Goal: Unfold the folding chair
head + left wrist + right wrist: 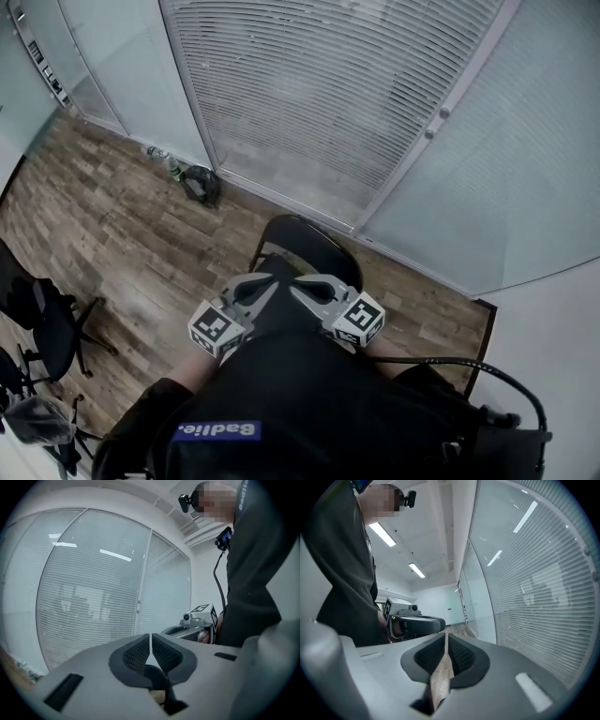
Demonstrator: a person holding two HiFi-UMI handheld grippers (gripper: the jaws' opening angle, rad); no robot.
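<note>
Head view: the folding chair stands by the glass wall. The left gripper and right gripper are just short of the chair and not touching it. Folded or open is unclear, so unfolding probably remains. A blue chest patch carries white lettering.
Left gripper view: jaws together, empty.
Right gripper view: jaws together and empty, chair unseen.

The left gripper and right gripper sit side by side, tips converging, jaws closed and empty.
</note>
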